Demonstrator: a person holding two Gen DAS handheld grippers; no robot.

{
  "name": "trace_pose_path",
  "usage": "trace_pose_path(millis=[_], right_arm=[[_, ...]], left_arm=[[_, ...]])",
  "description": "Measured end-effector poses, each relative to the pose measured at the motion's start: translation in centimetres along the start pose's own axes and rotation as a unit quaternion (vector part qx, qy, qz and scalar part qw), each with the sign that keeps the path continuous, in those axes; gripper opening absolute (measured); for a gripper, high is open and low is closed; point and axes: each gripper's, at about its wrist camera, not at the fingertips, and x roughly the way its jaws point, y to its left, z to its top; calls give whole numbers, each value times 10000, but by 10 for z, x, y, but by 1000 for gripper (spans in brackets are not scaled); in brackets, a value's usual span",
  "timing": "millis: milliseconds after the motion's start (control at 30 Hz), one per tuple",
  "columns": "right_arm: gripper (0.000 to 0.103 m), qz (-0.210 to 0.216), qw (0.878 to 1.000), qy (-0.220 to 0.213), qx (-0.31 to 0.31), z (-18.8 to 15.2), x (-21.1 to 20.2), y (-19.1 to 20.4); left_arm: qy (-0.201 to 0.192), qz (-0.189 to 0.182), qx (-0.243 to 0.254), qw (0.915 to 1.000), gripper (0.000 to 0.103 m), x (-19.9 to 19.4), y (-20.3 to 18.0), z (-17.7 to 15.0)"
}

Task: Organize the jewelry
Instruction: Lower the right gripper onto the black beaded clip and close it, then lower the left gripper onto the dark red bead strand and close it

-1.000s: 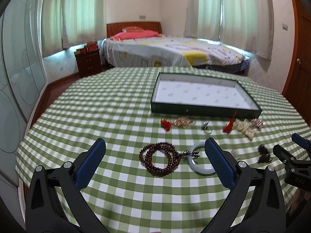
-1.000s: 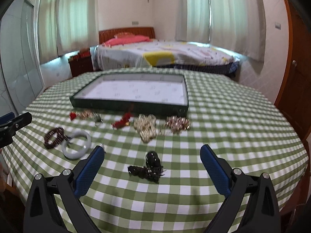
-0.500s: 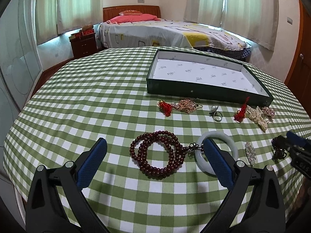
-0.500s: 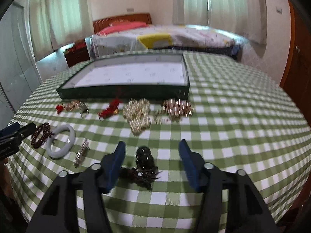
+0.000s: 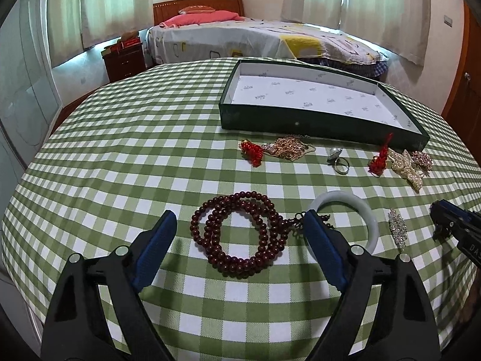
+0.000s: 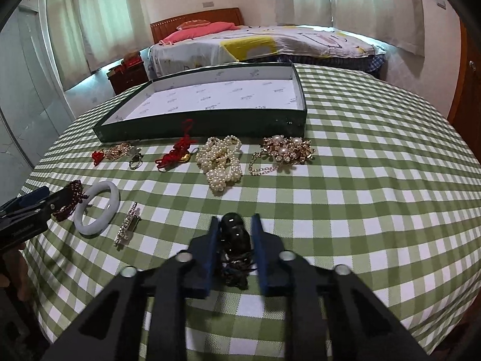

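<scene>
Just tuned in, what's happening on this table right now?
Jewelry sorting is under way. The right gripper has closed around the black pendant, which is not visibly lifted off the checked cloth. The left gripper is open, poised at the dark red bead strand. The green tray holds nothing so far; other pieces lie along its front.

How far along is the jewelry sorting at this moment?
Nothing is filed yet: the tray holds no jewelry. In hand: the right gripper has its fingers around the black beaded piece. The left gripper is open over the red bead necklace. The white bangle, pearls, ring and the rest remain on the tablecloth.
</scene>
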Motion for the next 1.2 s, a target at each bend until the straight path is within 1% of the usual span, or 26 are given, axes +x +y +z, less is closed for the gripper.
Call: trace_pose_path(millis=[167,300,400,467,533,600,700,867,1000,1067,1133,1167,1200], right_arm=[[20,25,10000,1,15,0,0,0],[20,31,10000,1,12,0,0,0],[20,39,10000,-2,14,0,0,1],[20,46,10000,-7,24,0,0,1],[20,60,10000,-11,33,0,0,1],[20,76,10000,-12,43,1,0,1],[20,85,10000,-16,49,1,0,0],[20,102,9999,-22,64,1,1,-1],[20,102,9999,-21,63,1,1,-1],[20,101,9999,-20,60,1,1,0],[20,102,9999,-21,61,1,1,-1],[20,103,9999,-22,63,1,1,-1],[20,103,9999,-21,64,1,1,-1]], left_arm=[[10,-22,-6,10000,84,4,0,1],[65,37,48,10000,84,8,0,3],[-13,94,-22,10000,84,6,7,6],[115,114,-30,9999,84,9,10,4],[272,-20,-93,9996,84,10,12,-1],[293,-71,-44,9995,84,7,10,-6],[323,100,213,9992,85,11,4,-9],[364,-7,15,9993,85,21,12,-1],[388,-19,28,9992,84,24,11,4],[347,-42,40,9994,77,23,11,3],[292,-61,64,9995,64,19,9,1],[259,-99,92,9996,60,17,7,0],[227,-123,132,9996,53,16,6,0]])
